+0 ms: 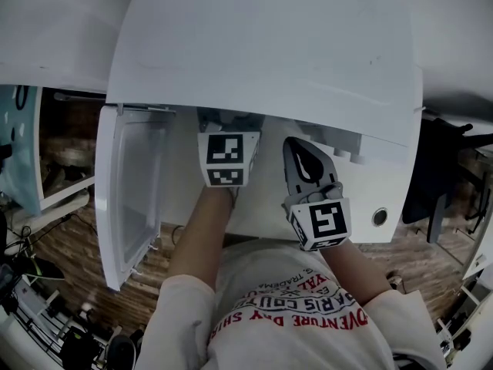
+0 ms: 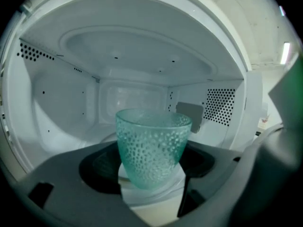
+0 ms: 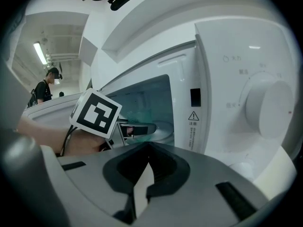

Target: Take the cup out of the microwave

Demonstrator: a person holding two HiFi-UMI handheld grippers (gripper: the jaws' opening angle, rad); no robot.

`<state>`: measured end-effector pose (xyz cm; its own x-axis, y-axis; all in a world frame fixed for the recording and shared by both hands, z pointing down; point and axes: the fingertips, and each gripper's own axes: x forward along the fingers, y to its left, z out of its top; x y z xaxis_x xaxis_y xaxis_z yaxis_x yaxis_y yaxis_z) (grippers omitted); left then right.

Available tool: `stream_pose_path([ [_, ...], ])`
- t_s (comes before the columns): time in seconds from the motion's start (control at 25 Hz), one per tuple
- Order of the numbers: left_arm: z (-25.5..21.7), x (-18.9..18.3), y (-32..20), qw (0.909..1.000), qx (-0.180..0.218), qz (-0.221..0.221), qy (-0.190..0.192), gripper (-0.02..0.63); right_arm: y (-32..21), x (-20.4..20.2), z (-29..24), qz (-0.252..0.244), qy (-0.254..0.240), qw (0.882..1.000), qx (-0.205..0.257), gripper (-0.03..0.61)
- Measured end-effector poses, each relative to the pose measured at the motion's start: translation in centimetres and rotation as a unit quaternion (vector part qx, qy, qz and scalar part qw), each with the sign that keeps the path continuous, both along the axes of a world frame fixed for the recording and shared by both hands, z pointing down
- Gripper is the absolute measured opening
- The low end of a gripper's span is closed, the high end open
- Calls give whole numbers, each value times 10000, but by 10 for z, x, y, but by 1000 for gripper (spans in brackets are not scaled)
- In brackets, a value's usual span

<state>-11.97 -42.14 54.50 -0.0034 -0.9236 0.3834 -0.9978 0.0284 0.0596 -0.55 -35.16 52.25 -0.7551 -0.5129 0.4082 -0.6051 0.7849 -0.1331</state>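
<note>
A teal dimpled glass cup [image 2: 152, 150] stands upright inside the white microwave [image 1: 269, 45], whose door [image 1: 127, 199] hangs open to the left. My left gripper [image 2: 151, 194] reaches into the cavity, its grey jaws closed against both sides of the cup near its base. From above, only its marker cube [image 1: 226, 159] shows under the microwave's top. My right gripper [image 3: 142, 183] is shut on nothing and hovers outside in front of the control panel [image 3: 246, 108]. It also shows in the head view [image 1: 302, 160]. In the right gripper view the cup is a faint teal patch [image 3: 147, 111].
The cavity has perforated side walls [image 2: 220, 105] and a white turntable [image 2: 151, 197] under the cup. A large knob [image 3: 267, 110] sits on the panel right of the opening. Wooden floor with cables [image 1: 46, 299] lies to the left. A person [image 3: 45, 91] stands far back.
</note>
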Motion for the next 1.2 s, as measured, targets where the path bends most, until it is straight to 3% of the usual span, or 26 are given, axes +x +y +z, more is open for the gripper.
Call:
stream_pose_path([
  [0.36,-26,6,35,9997,161,-163,18,365,4,7,-7,307,-85,9995,-70,11],
  [0.6,-43,14,66,9995,161,-142,237,365,24,8,-19,430,-132,9990,9,11],
  [1.0,-77,26,124,9991,207,293,215,365,44,19,-53,946,-233,9946,357,11],
  [1.2,-114,37,151,9962,561,600,273,365,55,19,-85,1127,-423,9905,666,11],
])
